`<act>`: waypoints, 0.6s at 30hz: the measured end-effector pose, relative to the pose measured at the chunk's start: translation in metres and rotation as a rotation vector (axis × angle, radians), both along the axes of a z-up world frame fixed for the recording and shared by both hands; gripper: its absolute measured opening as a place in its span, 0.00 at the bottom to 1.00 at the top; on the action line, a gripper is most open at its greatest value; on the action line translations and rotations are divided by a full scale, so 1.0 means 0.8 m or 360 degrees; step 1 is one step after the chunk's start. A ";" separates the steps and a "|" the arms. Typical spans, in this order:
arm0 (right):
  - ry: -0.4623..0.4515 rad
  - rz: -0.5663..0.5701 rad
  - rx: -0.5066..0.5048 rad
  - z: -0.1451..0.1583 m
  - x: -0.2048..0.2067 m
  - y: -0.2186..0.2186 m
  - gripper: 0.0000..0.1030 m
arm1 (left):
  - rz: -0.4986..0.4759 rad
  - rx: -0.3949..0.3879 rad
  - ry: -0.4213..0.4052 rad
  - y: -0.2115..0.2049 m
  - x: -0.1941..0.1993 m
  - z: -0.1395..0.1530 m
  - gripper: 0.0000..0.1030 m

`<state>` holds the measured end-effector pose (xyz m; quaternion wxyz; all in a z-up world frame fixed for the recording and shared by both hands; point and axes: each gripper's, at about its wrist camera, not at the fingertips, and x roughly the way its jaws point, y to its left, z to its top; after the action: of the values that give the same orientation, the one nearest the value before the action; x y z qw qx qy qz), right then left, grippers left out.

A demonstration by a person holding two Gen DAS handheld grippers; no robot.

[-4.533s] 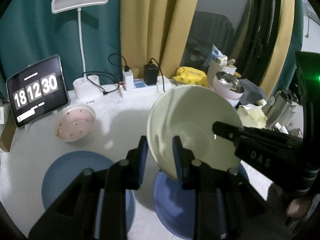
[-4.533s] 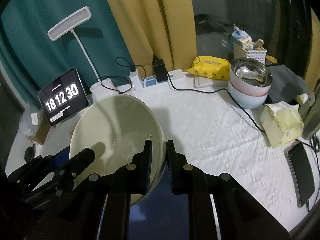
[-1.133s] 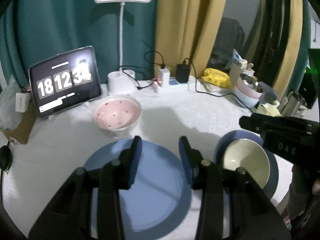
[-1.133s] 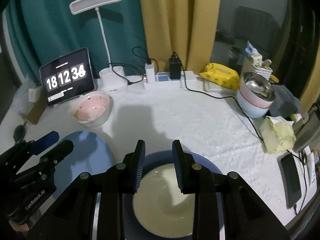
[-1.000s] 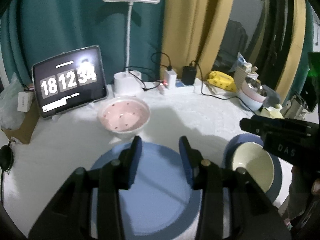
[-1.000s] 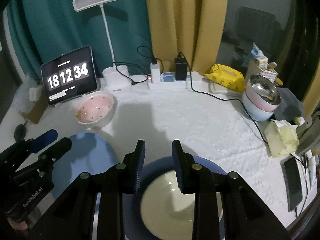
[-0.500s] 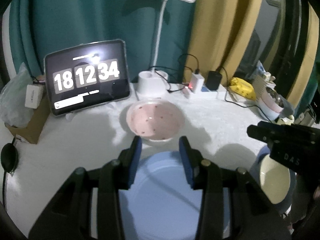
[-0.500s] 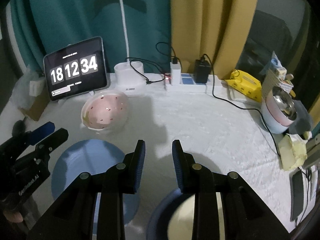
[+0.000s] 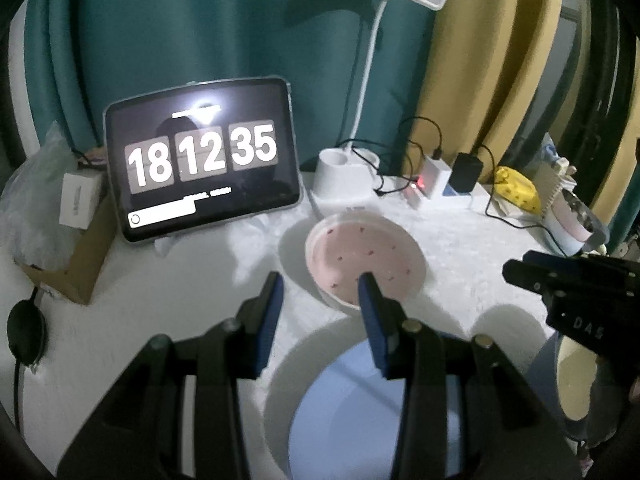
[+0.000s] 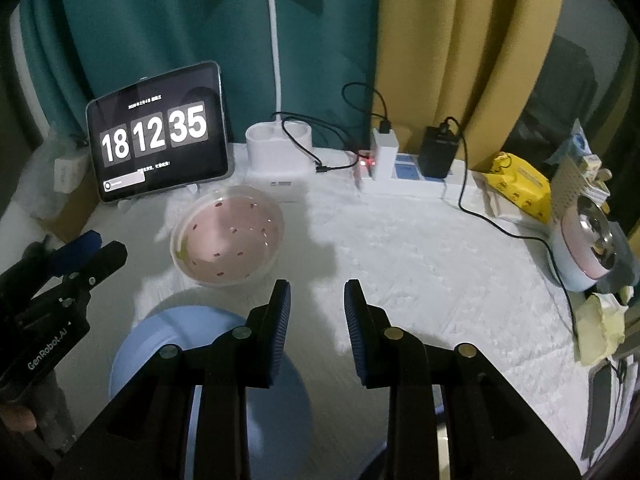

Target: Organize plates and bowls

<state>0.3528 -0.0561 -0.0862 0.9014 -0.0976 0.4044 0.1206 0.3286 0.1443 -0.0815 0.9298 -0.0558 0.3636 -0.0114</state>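
Both claws were empty, and the step in hand looked like the reach for the pink bowl point(image 9: 362, 258), the one piece not yet paired with a plate. The left claw point(image 9: 320, 312) hung with its jaws parted around nothing, its right finger lying in front of the bowl's near rim in the left wrist view. The right claw point(image 10: 316, 320) stood likewise parted over bare cloth, just right of the bowl.

The pink bowl sat toward the back of the desk point(image 10: 420, 264), in front of the tablet clock point(image 10: 158, 132) and lamp base point(image 10: 278, 152), speckled inside and holding nothing. Just nearer lay the light blue plate point(image 10: 168, 332), bare. At the right edge a cream bowl point(image 9: 576, 380) rested, apparently empty, on what looked like a darker plate.

The next move probably called for a jaw on either side of the pink bowl's rim, then a lift onto the blue plate.
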 end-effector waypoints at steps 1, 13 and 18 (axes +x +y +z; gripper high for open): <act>0.0005 0.0004 -0.0003 -0.002 0.004 0.003 0.29 | 0.0001 0.0001 0.0006 0.002 0.004 -0.002 0.39; 0.0112 0.0025 -0.0011 -0.030 0.058 0.035 0.28 | 0.0044 -0.0109 0.0172 0.022 0.054 -0.036 0.39; 0.0177 -0.0005 0.0017 -0.046 0.084 0.040 0.28 | 0.0044 -0.0129 0.0215 0.022 0.071 -0.049 0.39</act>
<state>0.4203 -0.0240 -0.1229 0.8782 -0.0852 0.4533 0.1265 0.3850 0.1620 -0.1209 0.9002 -0.0989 0.4240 -0.0095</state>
